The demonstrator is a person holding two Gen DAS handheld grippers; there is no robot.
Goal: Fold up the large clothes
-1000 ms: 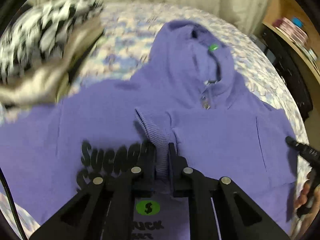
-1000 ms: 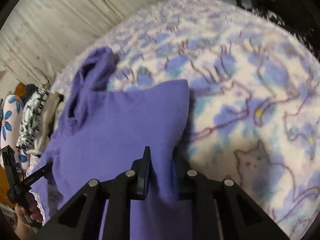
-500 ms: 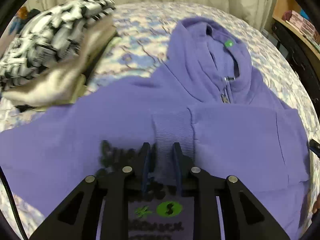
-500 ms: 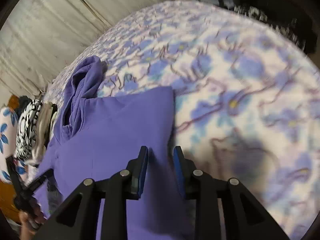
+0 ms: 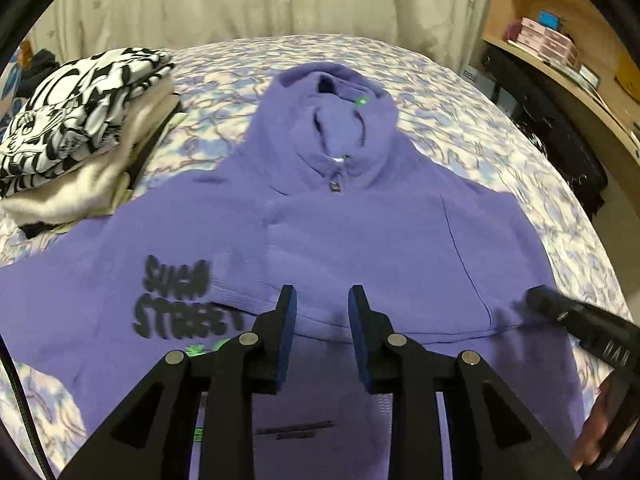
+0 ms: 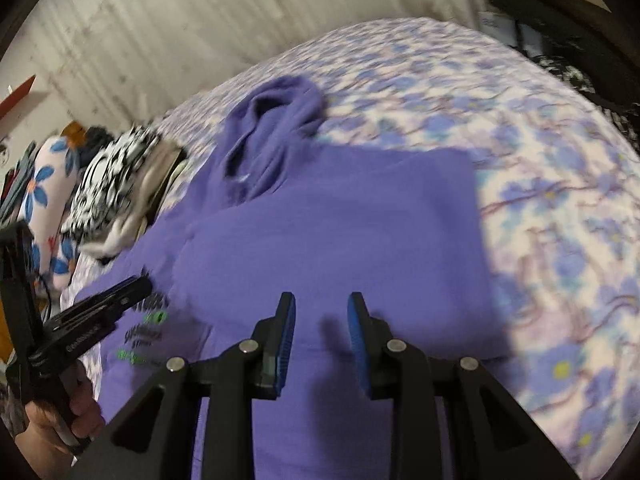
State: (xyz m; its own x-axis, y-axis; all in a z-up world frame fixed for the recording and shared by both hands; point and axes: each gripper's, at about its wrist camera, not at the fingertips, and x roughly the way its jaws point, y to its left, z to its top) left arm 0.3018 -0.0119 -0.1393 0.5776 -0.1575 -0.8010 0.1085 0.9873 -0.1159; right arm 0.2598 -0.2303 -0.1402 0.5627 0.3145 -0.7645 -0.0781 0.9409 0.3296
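Bed: a blanket (image 5: pixel 460 112) with a blue and lilac flower print is covering the whole surface, and the garment is lying on it.
Room: pale curtains (image 5: pixel 256 0) are hanging behind the bed; a wooden shelf (image 5: pixel 560 52) with small boxes is standing at the right in the left wrist view.
Pile: folded clothes (image 5: pixel 80 120), a black-and-white patterned piece on top of cream ones, are sitting at the left edge of the bed, just beside the garment's shoulder.
Hoodie: the purple hoodie (image 5: pixel 360 240) is lying flat with its hood pointing toward the curtains; a sleeve with a ribbed cuff is lying folded across the chest, partly covering black lettering.
Left gripper: the left gripper (image 5: pixel 322 300) is hovering over the lower chest, its jaws standing narrowly parted with nothing between them, having just been opening; the folded sleeve is lying just ahead of the tips.
Right gripper: the right gripper (image 6: pixel 322 308) is hanging over the folded right side of the hoodie (image 6: pixel 340 232), jaws likewise a little apart and empty after just opening; the straight folded edge is running to its right, beside bare blanket (image 6: pixel 560 200).
Hands: a hand (image 6: pixel 56 420) is gripping the left tool's handle.
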